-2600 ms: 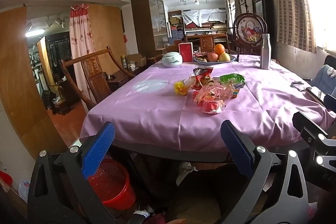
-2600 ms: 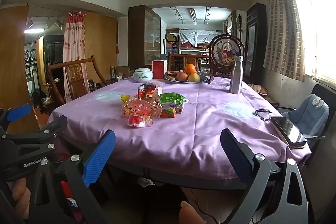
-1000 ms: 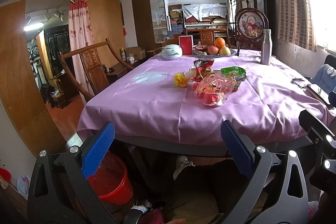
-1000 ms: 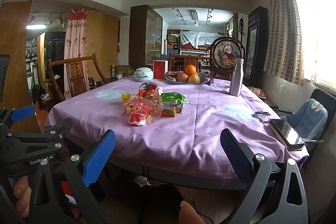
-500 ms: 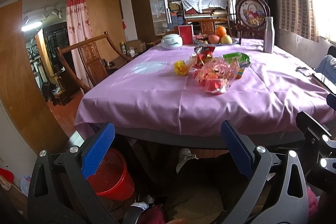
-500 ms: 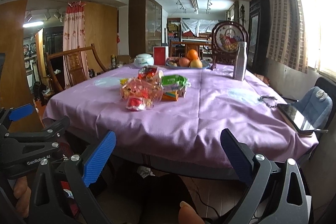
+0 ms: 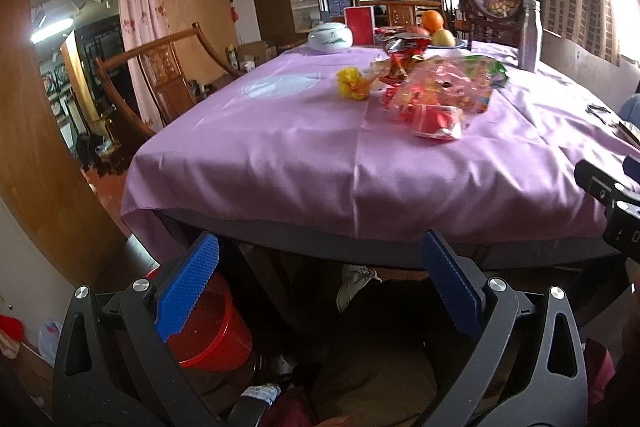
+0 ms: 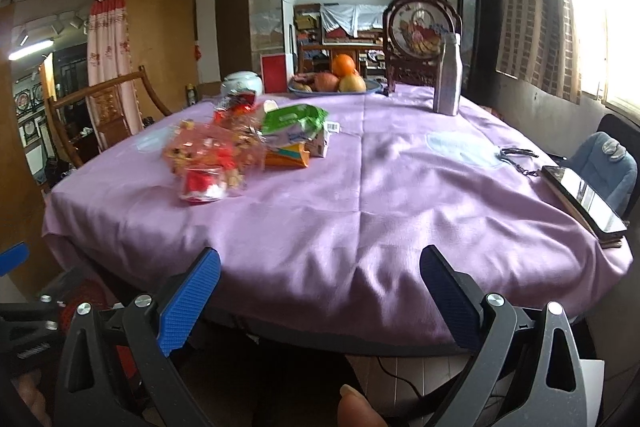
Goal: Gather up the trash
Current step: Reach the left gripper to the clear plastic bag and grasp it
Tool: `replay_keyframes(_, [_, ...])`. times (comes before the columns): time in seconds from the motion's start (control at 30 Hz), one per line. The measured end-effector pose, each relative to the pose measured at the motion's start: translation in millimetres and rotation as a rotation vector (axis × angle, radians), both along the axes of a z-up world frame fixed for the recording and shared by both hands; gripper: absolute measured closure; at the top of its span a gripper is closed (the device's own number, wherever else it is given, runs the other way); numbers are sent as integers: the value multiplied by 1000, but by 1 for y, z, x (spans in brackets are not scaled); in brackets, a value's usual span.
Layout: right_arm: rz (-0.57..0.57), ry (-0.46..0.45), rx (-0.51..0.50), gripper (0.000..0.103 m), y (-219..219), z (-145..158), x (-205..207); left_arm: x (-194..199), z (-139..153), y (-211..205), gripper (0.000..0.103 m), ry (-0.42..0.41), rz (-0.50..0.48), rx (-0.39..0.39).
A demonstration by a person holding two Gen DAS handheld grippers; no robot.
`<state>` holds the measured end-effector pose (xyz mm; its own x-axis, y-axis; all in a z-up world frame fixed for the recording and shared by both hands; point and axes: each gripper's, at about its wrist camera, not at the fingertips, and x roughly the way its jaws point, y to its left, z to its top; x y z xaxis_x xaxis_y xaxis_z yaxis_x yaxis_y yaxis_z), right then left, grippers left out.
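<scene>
Wrappers (image 8: 216, 155) lay heaped mid-table; both grippers, left (image 7: 320, 283) and right (image 8: 320, 291), hung spread and empty. Reaching well forward, nearest crinkly bag first, seemed wise.

You see one table (image 8: 400, 195) with a purple cloth, one pile of wrappers (image 8: 224, 155), one yellow wrapper (image 7: 352, 85), one red bin (image 7: 212, 331), one silver bottle (image 8: 448, 75), one phone (image 8: 582, 199), one white jar (image 7: 330, 37), and three fruits (image 8: 340, 77) in one bowl.

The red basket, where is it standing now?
In the left wrist view the red basket stands on the floor at lower left, under the table's near-left corner.
</scene>
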<state>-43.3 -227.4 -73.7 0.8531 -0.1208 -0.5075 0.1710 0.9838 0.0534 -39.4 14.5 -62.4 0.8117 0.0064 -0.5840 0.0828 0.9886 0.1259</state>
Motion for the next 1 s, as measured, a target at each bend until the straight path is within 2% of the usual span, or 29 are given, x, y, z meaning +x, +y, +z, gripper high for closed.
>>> replay_keyframes(0.2, [-17,76,-68,6,-13,-14,34,39,9,-3,6,29,-36,-51])
replay_keyframes(0.4, [-35,106,-7,5,-28,-23,62,76,26,-36,6,22,-153,-84])
replay_keyframes(0.5, [-43,92,-27,5,-28,-26,67,94,30,-57,6,48,-238,-104])
replay_keyframes(0.6, [-37,82,-38,4,-28,-28,69,113,29,-80,6,71,-297,-91])
replay_keyframes(0.73, [-26,54,-41,4,-33,-30,71,144,19,-108,6,122,-336,-42])
replay_keyframes(0.87, [-5,28,-57,4,-35,-32,69,166,13,-115,6,180,-322,-53])
replay_keyframes(0.9, [-1,19,-55,4,-35,-33,68,169,14,-113,13,178,-314,-73])
replay_keyframes(0.93, [5,15,-57,4,-35,-33,67,170,19,-107,29,173,-317,-110])
replay_keyframes(1.0, [16,8,-57,4,-36,-33,66,172,30,-97,51,182,-343,-180])
